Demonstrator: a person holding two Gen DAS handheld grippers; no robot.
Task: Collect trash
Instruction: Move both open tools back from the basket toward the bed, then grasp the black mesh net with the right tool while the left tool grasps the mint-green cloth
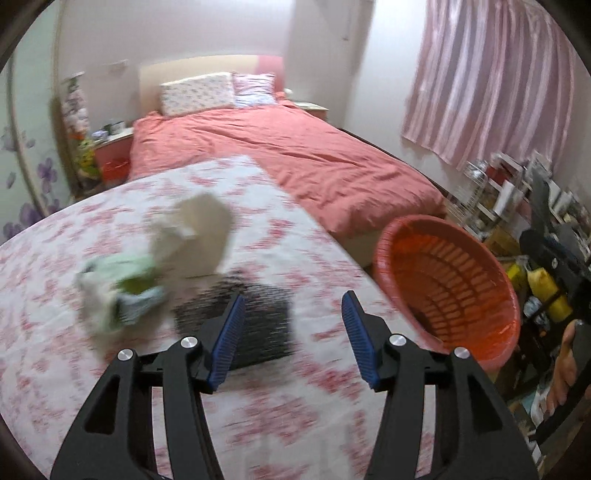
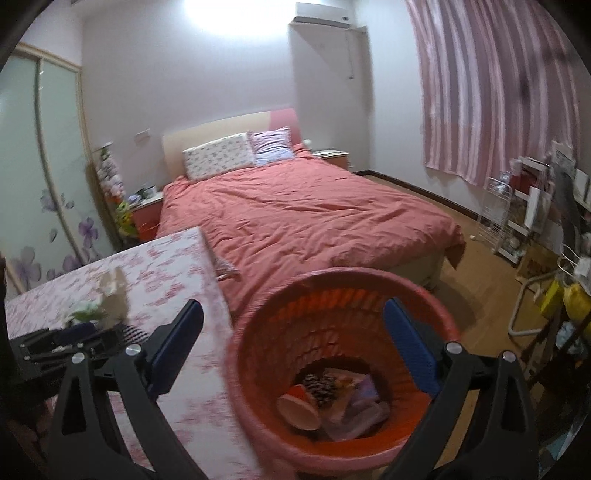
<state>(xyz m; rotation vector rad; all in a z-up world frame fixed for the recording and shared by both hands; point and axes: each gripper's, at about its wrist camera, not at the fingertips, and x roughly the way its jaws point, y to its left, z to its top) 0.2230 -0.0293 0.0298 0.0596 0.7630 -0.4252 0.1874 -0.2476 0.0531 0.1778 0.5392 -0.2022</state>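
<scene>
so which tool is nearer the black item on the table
Left. The left tool hangs open right over the black item; the right tool is off the table, above the red basket.

Dim, pink-tinted indoor light; ceiling lamp glare (image 2: 221, 14) blooms at upper centre. Motion blur smears the desk (image 1: 110, 229); fisheye bending and dark vignetting at edges.

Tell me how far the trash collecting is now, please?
Partly done. Several scraps already lie in the red basket. Nothing is in hand: the right gripper and left gripper are both open. Left on the table: crumpled papers and a dark object.
</scene>
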